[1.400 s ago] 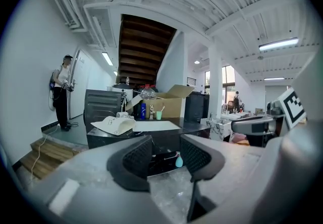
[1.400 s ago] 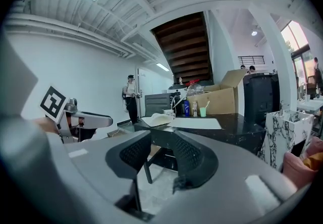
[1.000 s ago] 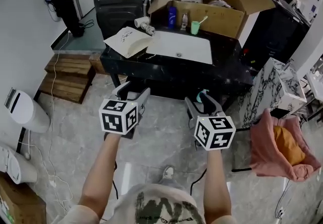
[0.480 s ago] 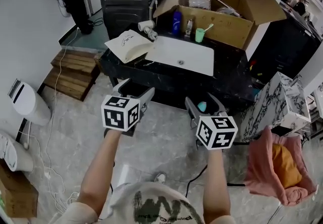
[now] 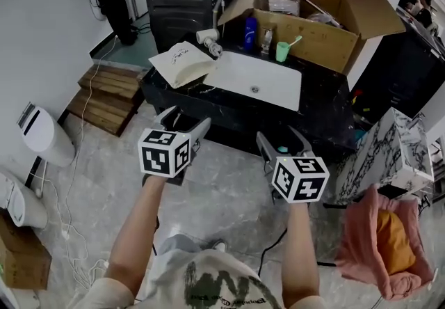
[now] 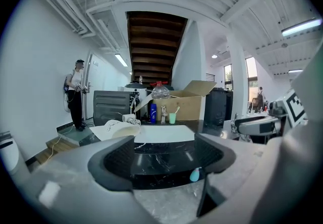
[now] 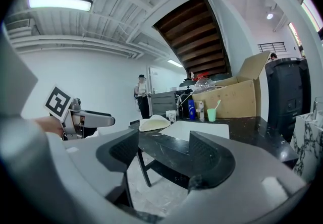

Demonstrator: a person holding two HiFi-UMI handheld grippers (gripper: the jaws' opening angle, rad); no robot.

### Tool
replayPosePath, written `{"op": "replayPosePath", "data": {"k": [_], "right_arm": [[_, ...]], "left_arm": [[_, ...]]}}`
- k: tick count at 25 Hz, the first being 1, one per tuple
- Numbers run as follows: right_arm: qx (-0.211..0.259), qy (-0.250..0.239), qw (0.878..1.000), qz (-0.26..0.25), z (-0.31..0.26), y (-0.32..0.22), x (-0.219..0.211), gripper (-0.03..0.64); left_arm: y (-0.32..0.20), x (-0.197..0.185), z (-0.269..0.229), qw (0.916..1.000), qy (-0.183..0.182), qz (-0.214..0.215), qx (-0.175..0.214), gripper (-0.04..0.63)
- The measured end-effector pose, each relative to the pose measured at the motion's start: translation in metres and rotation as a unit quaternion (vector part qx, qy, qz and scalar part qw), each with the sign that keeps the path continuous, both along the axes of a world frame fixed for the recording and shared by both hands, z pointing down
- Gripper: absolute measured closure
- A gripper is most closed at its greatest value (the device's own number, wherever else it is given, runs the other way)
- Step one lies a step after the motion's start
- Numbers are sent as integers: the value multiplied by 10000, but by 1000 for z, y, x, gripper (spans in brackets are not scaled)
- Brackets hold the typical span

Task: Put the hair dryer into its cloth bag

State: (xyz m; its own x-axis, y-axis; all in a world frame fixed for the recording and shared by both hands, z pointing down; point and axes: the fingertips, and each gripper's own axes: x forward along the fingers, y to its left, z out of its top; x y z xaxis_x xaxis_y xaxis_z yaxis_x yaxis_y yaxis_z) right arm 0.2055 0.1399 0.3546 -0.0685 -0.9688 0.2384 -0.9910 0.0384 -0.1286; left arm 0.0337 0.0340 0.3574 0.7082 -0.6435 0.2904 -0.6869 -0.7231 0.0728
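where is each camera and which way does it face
Head view: on the head, steeply down at table; forearms, left gripper, right gripper show.
Left gripper view: on that gripper, toward the table; its empty jaws, just opened, and right gripper show.
Right gripper view: on that gripper, toward the table; its empty jaws, just opened, and left gripper show.
All three share bag and box.

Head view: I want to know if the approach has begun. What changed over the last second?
The person stepped closer to the black table. Both the left gripper and right gripper advanced with them, their jaws having just been opening, nothing between them. The cloth bag and hair dryer lie untouched on the table.
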Motion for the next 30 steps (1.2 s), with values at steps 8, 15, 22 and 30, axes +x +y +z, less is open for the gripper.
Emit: {"op": "replayPosePath", "data": {"k": [8, 15, 22, 30], "right_arm": [[-31, -48, 9998, -178, 2, -37, -3, 314], [-89, 35, 9994, -342, 3, -95, -17, 314], [-96, 29, 9993, -348, -5, -184, -29, 314], [-133, 76, 9996, -230, -15, -278, -39, 314]], "left_arm": [[-32, -12, 2, 9998, -15, -216, -8, 216], [-90, -17, -1, 9998, 32, -212, 63, 216], [-177, -28, -7, 9998, 39, -162, 121, 216], [-273, -42, -5, 9999, 91, -70, 39, 216]]}}
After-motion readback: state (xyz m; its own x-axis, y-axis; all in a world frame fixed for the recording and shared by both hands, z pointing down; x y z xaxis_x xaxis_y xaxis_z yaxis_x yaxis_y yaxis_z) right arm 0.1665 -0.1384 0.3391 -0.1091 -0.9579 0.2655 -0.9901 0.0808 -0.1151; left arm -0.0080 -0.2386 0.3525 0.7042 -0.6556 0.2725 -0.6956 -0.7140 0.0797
